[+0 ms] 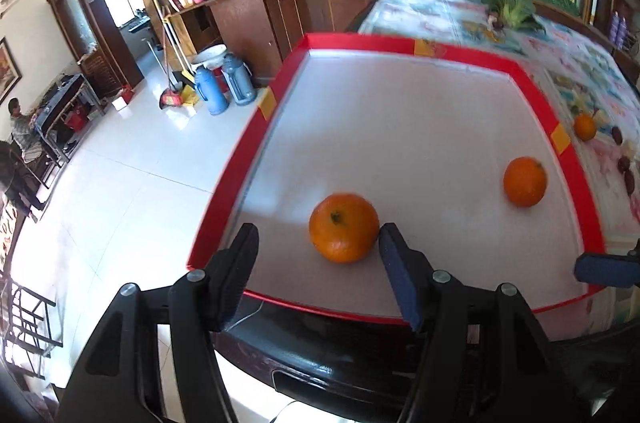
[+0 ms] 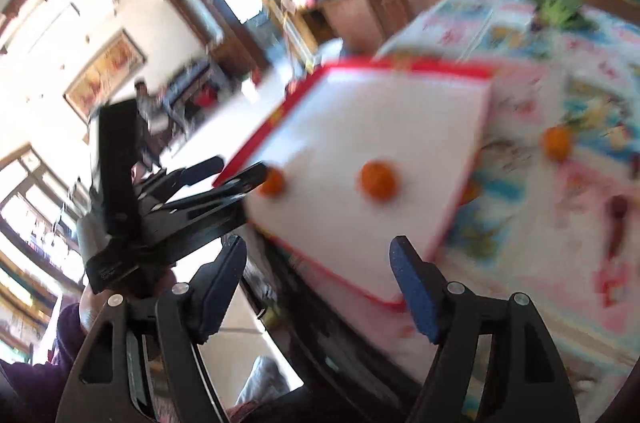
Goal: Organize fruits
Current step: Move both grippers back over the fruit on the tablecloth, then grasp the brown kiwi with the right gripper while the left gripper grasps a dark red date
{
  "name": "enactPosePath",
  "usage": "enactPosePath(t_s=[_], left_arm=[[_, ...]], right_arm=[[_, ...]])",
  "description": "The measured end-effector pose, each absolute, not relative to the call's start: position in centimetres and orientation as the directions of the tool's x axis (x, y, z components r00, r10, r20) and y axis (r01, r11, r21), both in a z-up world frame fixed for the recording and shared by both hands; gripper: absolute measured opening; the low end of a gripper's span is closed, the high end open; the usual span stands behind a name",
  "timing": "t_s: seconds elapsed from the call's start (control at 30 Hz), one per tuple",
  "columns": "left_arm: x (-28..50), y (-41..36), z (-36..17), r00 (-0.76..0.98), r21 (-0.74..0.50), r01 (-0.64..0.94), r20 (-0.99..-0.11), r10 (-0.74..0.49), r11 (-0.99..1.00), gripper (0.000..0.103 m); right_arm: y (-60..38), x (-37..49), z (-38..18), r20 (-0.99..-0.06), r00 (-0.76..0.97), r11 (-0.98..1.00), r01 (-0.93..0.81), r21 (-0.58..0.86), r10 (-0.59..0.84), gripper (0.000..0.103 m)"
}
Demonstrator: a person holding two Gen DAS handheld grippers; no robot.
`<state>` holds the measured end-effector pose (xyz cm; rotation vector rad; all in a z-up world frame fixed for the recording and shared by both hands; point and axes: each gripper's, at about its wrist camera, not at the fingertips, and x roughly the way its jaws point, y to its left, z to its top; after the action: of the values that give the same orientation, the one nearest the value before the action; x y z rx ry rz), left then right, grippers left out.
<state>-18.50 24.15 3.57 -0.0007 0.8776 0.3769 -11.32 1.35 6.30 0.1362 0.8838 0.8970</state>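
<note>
From the left wrist view, the red-rimmed tray [image 1: 532,79] lies on the counter [image 1: 592,103], its white floor holding two oranges. The near orange [image 1: 344,227] sits close to the tray's front rim, between the left gripper [image 1: 316,255] fingers, which stand apart; the right-hand finger [image 1: 400,271] is just beside the fruit, perhaps touching it, while the other is clear. The second orange [image 1: 525,181] rests near the tray's right rim. A third orange [image 1: 585,127] lies on the patterned cloth outside that rim.

From the right wrist view, heavily blurred, the right gripper [image 2: 320,263] hangs over the tray's [image 2: 400,65] near corner with fingers apart and nothing between them. The left gripper [image 2: 240,169] reaches in at the tray's left edge beside one orange [image 2: 274,181]; another [image 2: 378,181] sits mid-tray.
</note>
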Motion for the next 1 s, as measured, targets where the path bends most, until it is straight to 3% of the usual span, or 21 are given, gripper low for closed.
enactPosePath(t_s=[0.17, 0.27, 0.43, 0.57, 0.77, 0.93, 1.0], left_arm=[[-19.7, 20.1, 8.5, 0.724, 0.121, -0.23, -0.641, 0.253, 0.966, 0.064], [-19.8, 15.7, 10.1, 0.795, 0.082, -0.094, -0.594, 0.125, 0.992, 0.077], [-18.2, 6.8, 8.6, 0.79, 0.096, 0.151, -0.61, -0.062, 0.984, 0.079], [-15.7, 2.5, 6.6, 0.734, 0.092, 0.236, -0.669, -0.115, 0.967, 0.079], [-13.3, 1.3, 4.4, 0.672, 0.054, 0.234, -0.731, -0.121, 0.971, 0.077], [-12.3, 0.6, 3.4, 0.636, 0.028, 0.256, -0.758, -0.146, 0.966, 0.065], [-11.6, 0.3, 3.1, 0.61, 0.006, 0.273, -0.774, -0.169, 0.962, 0.06]], right_arm=[[-7.7, -10.9, 6.7, -0.587, 0.49, 0.757, -0.515, 0.402, 0.645, 0.075], [-12.4, -10.5, 5.2, -0.621, 0.557, 0.833, -0.409, 0.373, 0.552, 0.075], [-16.3, -8.8, 2.9, -0.692, 0.549, 0.883, -0.286, 0.371, 0.468, 0.072], [-15.0, -7.2, 2.2, -0.725, 0.531, 0.899, -0.27, 0.346, 0.439, 0.052], [-15.1, -6.2, 0.9, -0.763, 0.524, 0.925, -0.215, 0.312, 0.379, 0.043], [-15.1, -5.6, 0.9, -0.775, 0.541, 0.945, -0.204, 0.255, 0.327, 0.024], [-15.5, -5.7, 0.8, -0.768, 0.549, 0.944, -0.219, 0.248, 0.329, 0.021]])
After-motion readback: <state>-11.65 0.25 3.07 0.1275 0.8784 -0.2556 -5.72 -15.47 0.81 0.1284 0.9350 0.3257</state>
